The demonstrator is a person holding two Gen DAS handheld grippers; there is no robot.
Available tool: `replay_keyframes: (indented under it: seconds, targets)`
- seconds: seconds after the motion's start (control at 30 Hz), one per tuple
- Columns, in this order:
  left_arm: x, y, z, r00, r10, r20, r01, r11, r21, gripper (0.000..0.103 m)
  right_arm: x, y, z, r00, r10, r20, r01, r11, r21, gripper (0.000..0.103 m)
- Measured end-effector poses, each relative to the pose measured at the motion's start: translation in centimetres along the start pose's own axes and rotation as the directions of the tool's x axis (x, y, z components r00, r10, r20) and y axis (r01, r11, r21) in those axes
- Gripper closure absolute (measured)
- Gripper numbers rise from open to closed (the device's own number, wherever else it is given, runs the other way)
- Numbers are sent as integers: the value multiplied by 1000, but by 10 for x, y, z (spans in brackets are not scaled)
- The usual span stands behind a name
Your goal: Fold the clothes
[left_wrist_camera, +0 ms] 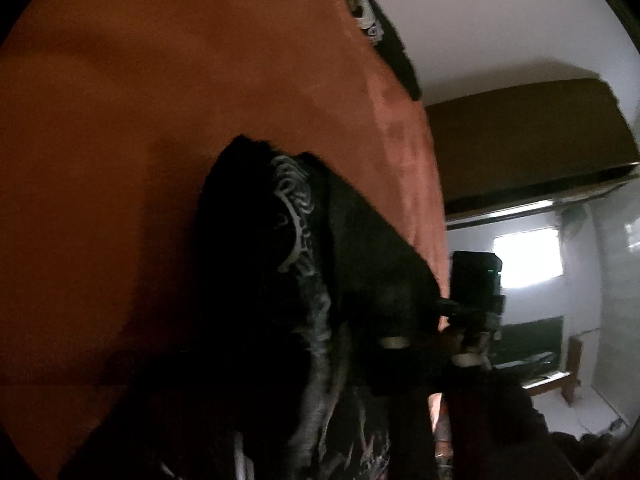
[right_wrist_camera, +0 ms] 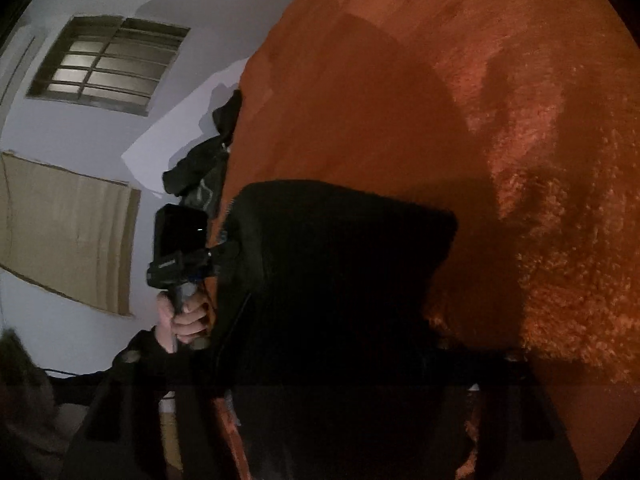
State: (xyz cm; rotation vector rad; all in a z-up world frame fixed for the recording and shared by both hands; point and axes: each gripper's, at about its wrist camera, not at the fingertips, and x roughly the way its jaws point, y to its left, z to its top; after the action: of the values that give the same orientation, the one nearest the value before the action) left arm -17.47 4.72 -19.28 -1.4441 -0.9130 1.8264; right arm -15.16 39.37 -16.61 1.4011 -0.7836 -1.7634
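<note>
A black garment [left_wrist_camera: 280, 280] with a pale print lies on an orange fleece blanket [left_wrist_camera: 160, 100]. In the right wrist view the garment [right_wrist_camera: 340, 260] is a dark slab on the blanket [right_wrist_camera: 440, 100]. My left gripper [right_wrist_camera: 229, 245], held by a hand [right_wrist_camera: 186, 320], has its tips drawn together on the garment's left edge. In the left wrist view my right gripper [left_wrist_camera: 442, 306] reaches to the garment's right edge, and its tips are lost in the dark cloth. Each gripper's own fingers are hidden in shadow at the bottom of its own view.
A heap of dark clothes [right_wrist_camera: 200, 168] sits at the blanket's far edge, also visible as dark clothes [left_wrist_camera: 368, 12] in the left wrist view. A barred window [right_wrist_camera: 108, 64] and a brown board [right_wrist_camera: 68, 232] are on the white wall. The blanket's edge drops off beside both grippers.
</note>
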Motion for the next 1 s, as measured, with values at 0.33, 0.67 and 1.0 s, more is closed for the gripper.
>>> replay_keyframes:
  seconds: [0.33,0.67,1.0]
  targets:
    - [-58,-95,4,998,-29,51,13,954,300,91,-57,97,-13,964,-119,238,165,969,-186,93]
    - [-113,-270,71,985,-26,170,-63,866,496,91,-180,234,44,890,-108,444,267,911,-315,94]
    - [-95,-356,150,971,40,235,-136,904,405,90,-253,269,134,828,-154,539,291,940,-179,94]
